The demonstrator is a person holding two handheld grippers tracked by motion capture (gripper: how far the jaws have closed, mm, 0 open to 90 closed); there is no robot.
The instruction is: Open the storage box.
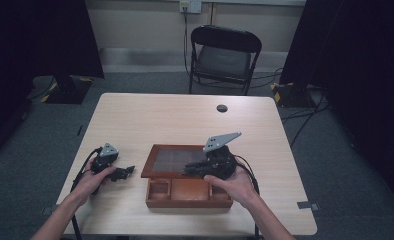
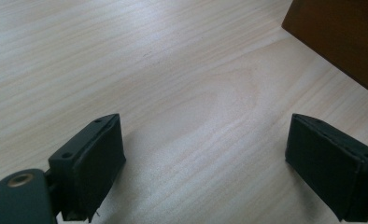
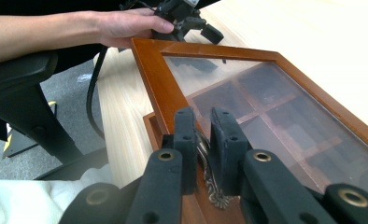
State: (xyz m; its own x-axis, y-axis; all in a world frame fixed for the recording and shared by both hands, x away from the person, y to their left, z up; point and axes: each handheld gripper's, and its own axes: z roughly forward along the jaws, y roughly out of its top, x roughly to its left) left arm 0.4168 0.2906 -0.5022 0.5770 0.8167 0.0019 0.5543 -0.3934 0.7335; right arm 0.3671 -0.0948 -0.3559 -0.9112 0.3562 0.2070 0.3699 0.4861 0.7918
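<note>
From the high view, a brown wooden compartment box (image 1: pixel 188 192) sits near the light wooden table's (image 1: pixel 185 120) front edge, its glass-paned lid (image 1: pixel 172 161) half raised. The left gripper view shows the left gripper (image 2: pixel 205 154) gaping over bare tabletop. The right gripper view shows the right gripper (image 3: pixel 203 135) clamped on the lid's ornate brass handle (image 3: pixel 212 186).

The left gripper (image 1: pixel 127 171) rests low, its jaws standing wide apart and holding nothing. The right gripper (image 3: pixel 204 135) has its jaws nearly together, pinching something thin. Both forearms enter from below.
</note>
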